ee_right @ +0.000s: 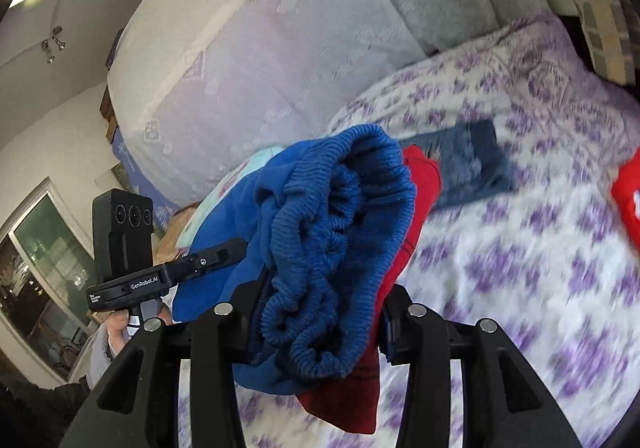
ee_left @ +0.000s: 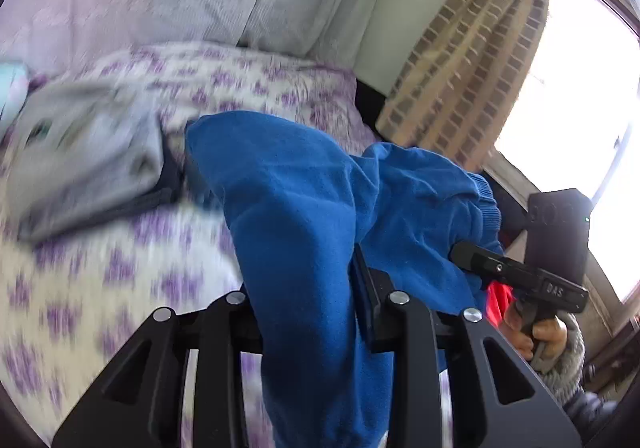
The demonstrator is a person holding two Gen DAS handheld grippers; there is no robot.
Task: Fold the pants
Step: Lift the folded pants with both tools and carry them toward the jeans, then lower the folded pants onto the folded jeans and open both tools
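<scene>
Where both hand-held grippers pinch them, blue pants (ee_left: 304,184) hang bunched.

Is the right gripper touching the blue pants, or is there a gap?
Touching. In the right wrist view the blue pants run between the jaws of the right gripper, their ribbed waistband bunched there, with no gap on either side.

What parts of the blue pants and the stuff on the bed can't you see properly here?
- Blue pants, left wrist view: the lower end runs off the bottom edge, behind the left gripper.
- Grey folded item, left wrist view: motion blur hides what it is.
- Red cloth, right wrist view: mostly hidden behind the pants' ribbed waistband in the right gripper.
</scene>
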